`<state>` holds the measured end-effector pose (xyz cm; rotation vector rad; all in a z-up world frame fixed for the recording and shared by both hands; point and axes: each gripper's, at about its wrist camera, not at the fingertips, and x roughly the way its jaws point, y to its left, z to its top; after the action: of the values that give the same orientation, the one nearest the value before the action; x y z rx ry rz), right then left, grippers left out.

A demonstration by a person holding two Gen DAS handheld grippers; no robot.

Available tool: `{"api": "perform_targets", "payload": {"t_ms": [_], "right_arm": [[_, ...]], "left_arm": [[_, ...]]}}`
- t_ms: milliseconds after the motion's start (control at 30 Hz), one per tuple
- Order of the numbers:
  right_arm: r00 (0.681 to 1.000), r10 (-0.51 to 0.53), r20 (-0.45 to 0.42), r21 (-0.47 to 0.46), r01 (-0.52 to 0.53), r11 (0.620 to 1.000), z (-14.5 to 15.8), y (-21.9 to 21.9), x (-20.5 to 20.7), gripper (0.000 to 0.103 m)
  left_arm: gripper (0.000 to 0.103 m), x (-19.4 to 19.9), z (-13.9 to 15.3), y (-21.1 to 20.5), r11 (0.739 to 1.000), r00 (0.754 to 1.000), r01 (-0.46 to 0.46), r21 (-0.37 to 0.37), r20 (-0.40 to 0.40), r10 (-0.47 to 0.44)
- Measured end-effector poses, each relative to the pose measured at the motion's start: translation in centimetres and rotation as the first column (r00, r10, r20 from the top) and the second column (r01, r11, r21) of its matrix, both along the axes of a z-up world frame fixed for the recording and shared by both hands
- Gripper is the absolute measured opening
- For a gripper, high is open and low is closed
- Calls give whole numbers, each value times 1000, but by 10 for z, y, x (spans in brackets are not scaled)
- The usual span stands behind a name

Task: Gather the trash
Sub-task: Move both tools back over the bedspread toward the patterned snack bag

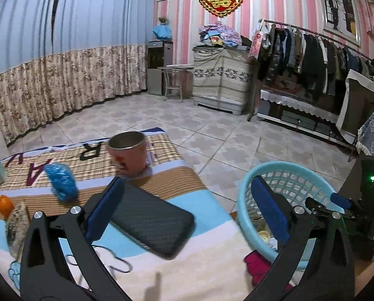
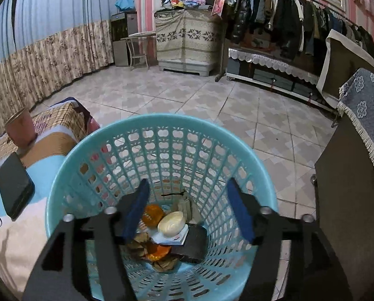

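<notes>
A light blue plastic basket (image 2: 162,135) with apple-shaped holes in its wall stands upright on the tiled floor, just beside the edge of the bed. On its bottom lie pieces of trash heaped together: a pale oval lump (image 2: 171,224), two orange pieces (image 2: 152,214), brown crumpled scraps (image 2: 136,243), a white card (image 2: 173,238) and a dark flat object (image 2: 193,244). On the bed's striped cover, well apart from the basket, lie a crumpled blue wrapper (image 1: 61,181), a small orange item (image 1: 5,204) and a mottled crumpled packet (image 1: 17,225).
</notes>
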<state>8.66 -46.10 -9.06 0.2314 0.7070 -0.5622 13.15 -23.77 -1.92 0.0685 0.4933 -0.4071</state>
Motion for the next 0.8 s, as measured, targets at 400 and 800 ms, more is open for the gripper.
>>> {"api": "perform_targets", "payload": {"t_ms": [400, 800], "right_arm": [[984, 139, 108, 5, -141, 990, 34, 64, 16, 93], [922, 335, 194, -63, -329, 942, 76, 172, 36, 98]], "left_arm": [[97, -7, 23, 83, 989, 988, -142, 35, 61, 140], [98, 1, 11, 174, 969, 970, -245, 40, 16, 244]]}}
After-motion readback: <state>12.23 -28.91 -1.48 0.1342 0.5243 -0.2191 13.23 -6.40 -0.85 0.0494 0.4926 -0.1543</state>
